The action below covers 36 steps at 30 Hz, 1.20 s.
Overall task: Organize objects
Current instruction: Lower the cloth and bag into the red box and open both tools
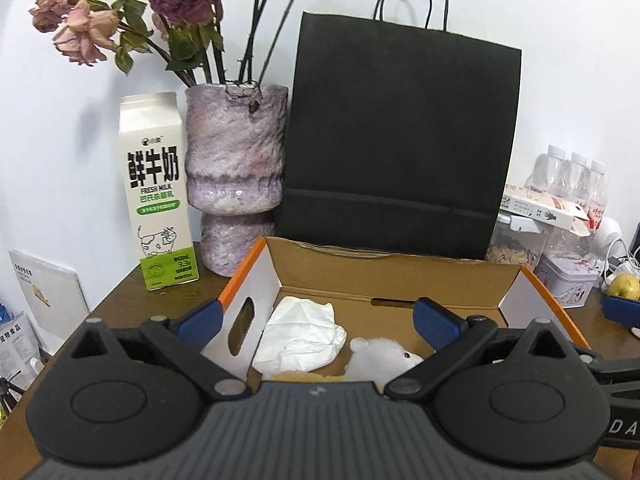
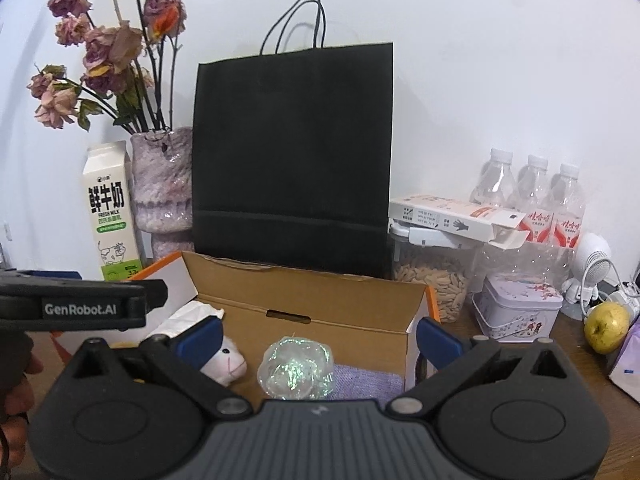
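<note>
White wall behind "FRESH MILK" carton

The left gripper hangs over an open cardboard box, its blue-tipped fingers spread wide with nothing between them; inside the box lie a crumpled white tissue and, just beside it, a white plush toy partly hidden by the gripper body; behind the box, along the counter's back edge, a black paper bag stands upright, a mottled purple vase of dried roses beside it, and a milk carton toward the back left corner; clear bottles, a tin and a yellow-green apple crowd the right edge.
</note>
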Available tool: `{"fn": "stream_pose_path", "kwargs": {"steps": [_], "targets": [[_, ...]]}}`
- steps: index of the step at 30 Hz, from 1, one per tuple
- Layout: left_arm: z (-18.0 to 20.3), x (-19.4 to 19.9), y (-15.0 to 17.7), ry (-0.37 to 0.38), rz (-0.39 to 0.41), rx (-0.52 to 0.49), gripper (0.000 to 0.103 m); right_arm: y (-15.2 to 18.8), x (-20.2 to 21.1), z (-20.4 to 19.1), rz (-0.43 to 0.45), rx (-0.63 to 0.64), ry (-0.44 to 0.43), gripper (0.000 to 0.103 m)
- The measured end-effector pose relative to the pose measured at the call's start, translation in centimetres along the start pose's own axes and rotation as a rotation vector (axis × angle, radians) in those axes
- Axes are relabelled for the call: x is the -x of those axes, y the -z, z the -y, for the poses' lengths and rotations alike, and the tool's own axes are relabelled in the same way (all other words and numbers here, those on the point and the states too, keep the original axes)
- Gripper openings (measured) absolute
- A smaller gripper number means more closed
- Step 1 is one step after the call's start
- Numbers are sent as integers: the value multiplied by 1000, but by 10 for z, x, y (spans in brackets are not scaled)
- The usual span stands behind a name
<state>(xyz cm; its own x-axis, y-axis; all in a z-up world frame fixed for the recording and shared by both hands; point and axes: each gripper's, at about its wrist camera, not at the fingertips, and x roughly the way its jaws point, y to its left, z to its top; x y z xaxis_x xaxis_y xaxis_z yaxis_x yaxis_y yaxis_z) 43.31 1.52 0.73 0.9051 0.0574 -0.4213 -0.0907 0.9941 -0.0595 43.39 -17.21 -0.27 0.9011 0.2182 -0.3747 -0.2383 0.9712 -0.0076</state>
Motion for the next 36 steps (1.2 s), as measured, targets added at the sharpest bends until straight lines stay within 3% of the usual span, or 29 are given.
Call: {"fn": "stream_pose_path", "kwargs": {"steps": [20,36], "targets": [[-9,64,11,41,57,13,103,8,66,-4,58,47,-11,103],[-12,113,37,69,50,-11,103,26,117,-6,66,53,-15,103]]}}
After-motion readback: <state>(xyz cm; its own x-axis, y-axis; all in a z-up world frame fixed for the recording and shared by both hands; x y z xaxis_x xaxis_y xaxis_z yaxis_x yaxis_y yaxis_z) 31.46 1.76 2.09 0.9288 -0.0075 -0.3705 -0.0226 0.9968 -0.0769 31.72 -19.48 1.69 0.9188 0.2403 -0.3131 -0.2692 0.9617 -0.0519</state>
